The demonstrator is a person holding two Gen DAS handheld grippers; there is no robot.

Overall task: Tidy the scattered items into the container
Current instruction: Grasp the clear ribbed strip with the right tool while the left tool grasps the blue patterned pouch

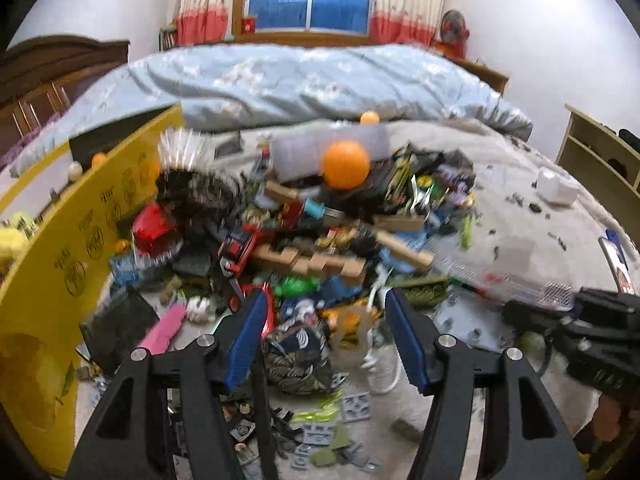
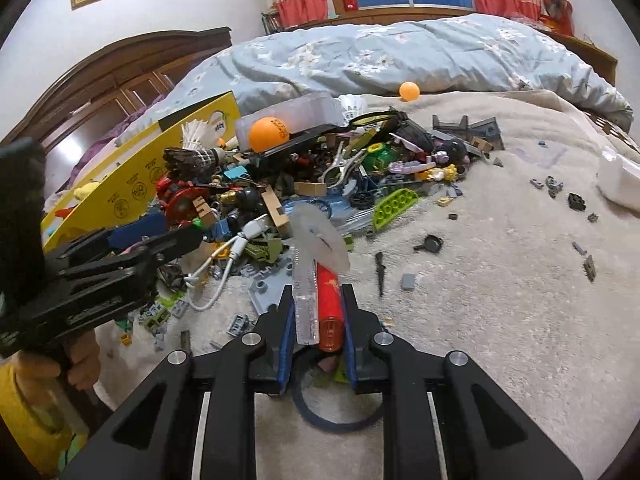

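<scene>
A heap of toys (image 1: 312,240) (image 2: 320,168) lies on the beige blanket: bricks, wooden pieces, figures and shuttlecocks. An orange ball (image 1: 346,164) (image 2: 269,129) rests on top of it. The yellow cardboard box (image 1: 80,240) (image 2: 132,176) stands open at the left of the heap. My left gripper (image 1: 327,300) (image 2: 176,232) hangs open over the heap's near edge, above a dark patterned pouch (image 1: 296,352), with nothing pressed between its blue pads. My right gripper (image 2: 317,292) is shut on a clear ruler (image 2: 306,300) and a red tube (image 2: 330,304), low over the blanket.
A blue flowered quilt (image 2: 400,52) is bunched behind the heap, with a second orange ball (image 2: 409,91) at its foot. Small grey bricks (image 2: 576,200) are scattered across the blanket to the right. A white cable (image 2: 224,264) trails from the heap. A wooden shelf (image 1: 600,152) stands at the far right.
</scene>
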